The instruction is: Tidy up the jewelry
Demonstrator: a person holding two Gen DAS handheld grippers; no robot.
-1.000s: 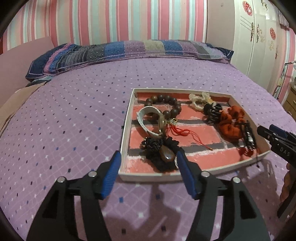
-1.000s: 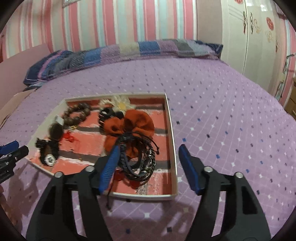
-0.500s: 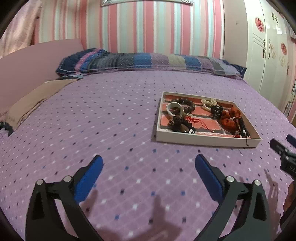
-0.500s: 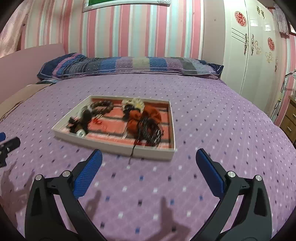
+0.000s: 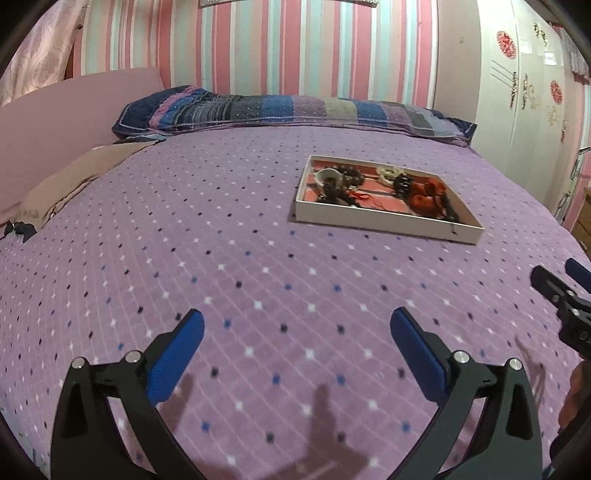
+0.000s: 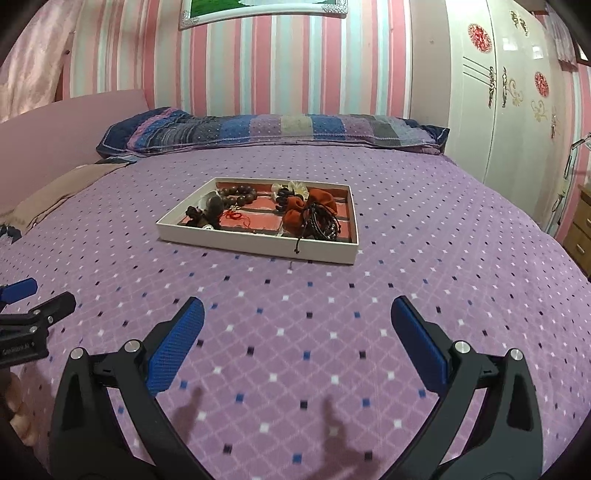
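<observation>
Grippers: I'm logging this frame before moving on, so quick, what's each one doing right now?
Left gripper: open, holding nothing, over the bedspread.
Right gripper: open, holding nothing, short of the jewelry tray.

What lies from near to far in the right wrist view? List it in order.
Right claw → white tray → patchwork pillow → striped wall → framed picture.

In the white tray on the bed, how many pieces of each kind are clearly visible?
Brown bead bracelet: 1
Rust-red fabric scrunchie: 1
Cream flower piece: 1
Bundle of black cord bracelets: 1
Total: 4; the dark pieces at the left end of the tray are too small to sort.
</observation>
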